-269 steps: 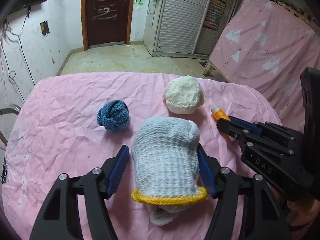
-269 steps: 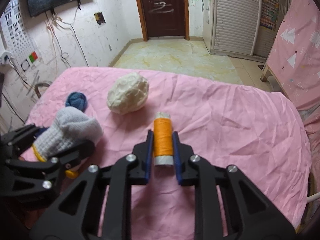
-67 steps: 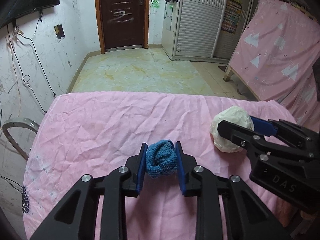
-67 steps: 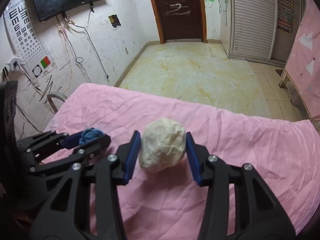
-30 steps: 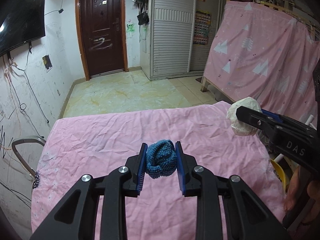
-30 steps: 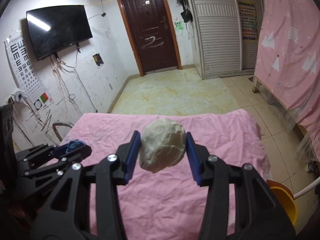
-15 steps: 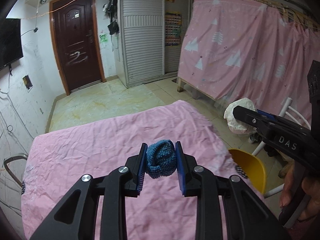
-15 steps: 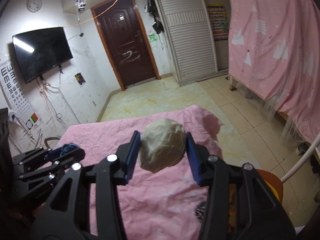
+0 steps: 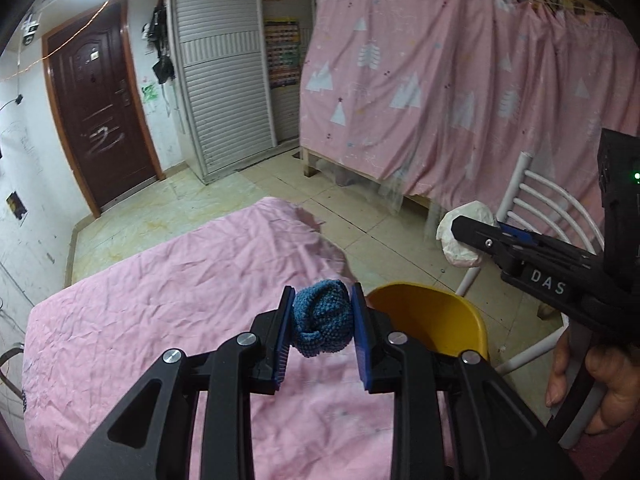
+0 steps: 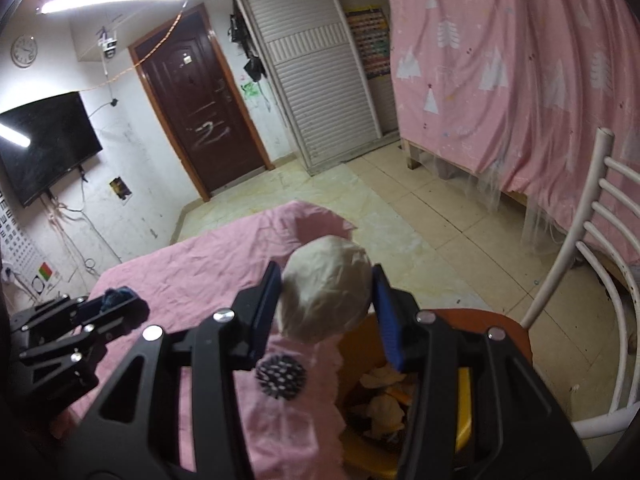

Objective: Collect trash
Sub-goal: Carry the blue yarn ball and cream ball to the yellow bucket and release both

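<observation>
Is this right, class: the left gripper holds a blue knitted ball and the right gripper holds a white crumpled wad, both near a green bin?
One detail is wrong: the bin is yellow, as the left wrist view shows. The left gripper does hold the blue knitted ball, the right gripper the white crumpled wad.

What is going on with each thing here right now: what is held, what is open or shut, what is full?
Left tongs: shut on the blue knitted ball, held in the air.
Right tongs: shut on the white paper wad, held above the bin.
Yellow bin: open, crumpled scraps already inside.
Pink cloth: wrinkled, spread over the table.
Brown door: shut.
White chair: nobody on it.
Television: off.
</observation>
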Available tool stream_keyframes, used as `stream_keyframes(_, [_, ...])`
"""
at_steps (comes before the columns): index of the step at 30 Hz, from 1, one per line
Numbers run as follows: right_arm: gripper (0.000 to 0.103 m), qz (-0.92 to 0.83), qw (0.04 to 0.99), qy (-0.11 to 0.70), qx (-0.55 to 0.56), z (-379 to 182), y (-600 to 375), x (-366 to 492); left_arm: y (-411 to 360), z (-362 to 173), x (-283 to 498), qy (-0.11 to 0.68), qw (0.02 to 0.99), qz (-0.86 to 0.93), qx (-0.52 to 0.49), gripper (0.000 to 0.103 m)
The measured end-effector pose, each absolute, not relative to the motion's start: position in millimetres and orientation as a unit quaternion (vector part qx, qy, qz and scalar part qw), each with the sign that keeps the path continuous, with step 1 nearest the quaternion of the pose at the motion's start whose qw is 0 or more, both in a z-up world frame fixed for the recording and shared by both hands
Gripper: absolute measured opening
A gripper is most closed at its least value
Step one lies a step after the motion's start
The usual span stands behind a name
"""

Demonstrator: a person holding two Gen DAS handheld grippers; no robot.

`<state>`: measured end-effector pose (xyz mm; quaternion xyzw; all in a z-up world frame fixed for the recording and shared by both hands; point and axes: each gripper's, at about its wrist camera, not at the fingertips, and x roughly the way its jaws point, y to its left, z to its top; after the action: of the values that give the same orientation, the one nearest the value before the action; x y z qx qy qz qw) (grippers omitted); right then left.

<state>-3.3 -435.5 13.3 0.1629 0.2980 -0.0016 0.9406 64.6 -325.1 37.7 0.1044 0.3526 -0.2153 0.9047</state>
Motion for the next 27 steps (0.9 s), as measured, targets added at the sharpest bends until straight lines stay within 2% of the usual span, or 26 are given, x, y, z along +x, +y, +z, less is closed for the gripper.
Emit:
stream_keyframes(7, [0.044, -0.020, 0.933, 0.308, 0.184, -9, -468, -14, -364, 26, 56, 0.360, 0.894, -0.235, 0.128, 0.018])
stream_keyframes(8, [0.049, -0.021, 0.932, 0.309, 0.186, -11, -470, -14, -368, 25, 57, 0.361, 0.892, -0.238, 0.130, 0.018])
stream_keyframes(9, [0.063, -0.024, 0.932, 0.310, 0.189, -14, -474, -15, -373, 23, 57, 0.363, 0.890, -0.241, 0.133, 0.018])
stream_keyframes(11, [0.069, -0.030, 0.930, 0.309, 0.197, -19, -482, -16, -382, 19, 57, 0.367, 0.887, -0.246, 0.136, 0.018])
stream_keyframes(25, [0.069, -0.059, 0.925, 0.290, 0.239, -27, -520, -30, -420, 10, 62, 0.367, 0.862, -0.339, 0.085, 0.018])
stream_keyframes(27, [0.069, -0.062, 0.924, 0.291, 0.239, -27, -522, -32, -424, 8, 63, 0.371, 0.856, -0.351, 0.079, 0.024])
